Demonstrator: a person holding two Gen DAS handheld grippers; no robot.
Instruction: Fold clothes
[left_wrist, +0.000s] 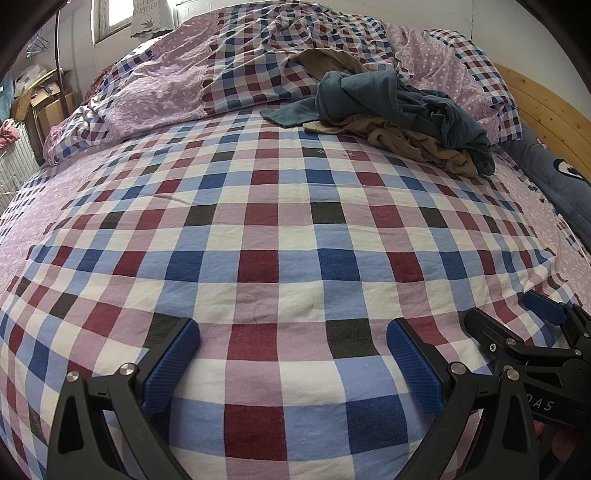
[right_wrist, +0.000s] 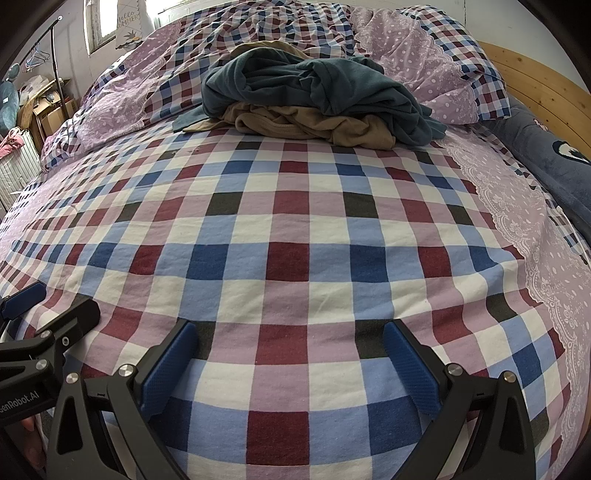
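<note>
A crumpled pile of clothes lies on the checked bed sheet (left_wrist: 258, 229) at the far side: a dark teal garment (left_wrist: 399, 99) on top of a tan garment (left_wrist: 413, 140). The right wrist view shows the same teal garment (right_wrist: 314, 88) over the tan one (right_wrist: 306, 125), straight ahead. My left gripper (left_wrist: 293, 332) is open and empty, low over the near part of the bed. My right gripper (right_wrist: 290, 332) is open and empty too, beside the left one. Each shows at the edge of the other's view: the right gripper (left_wrist: 517, 328), the left gripper (right_wrist: 51, 306).
A rumpled checked and lilac duvet (left_wrist: 207, 74) is heaped behind the clothes. A pillow (left_wrist: 461, 66) and wooden headboard (left_wrist: 546, 107) are at the right, with a dark blue blanket (left_wrist: 554, 173). Boxes and a clothes rack (left_wrist: 48, 96) stand at the left.
</note>
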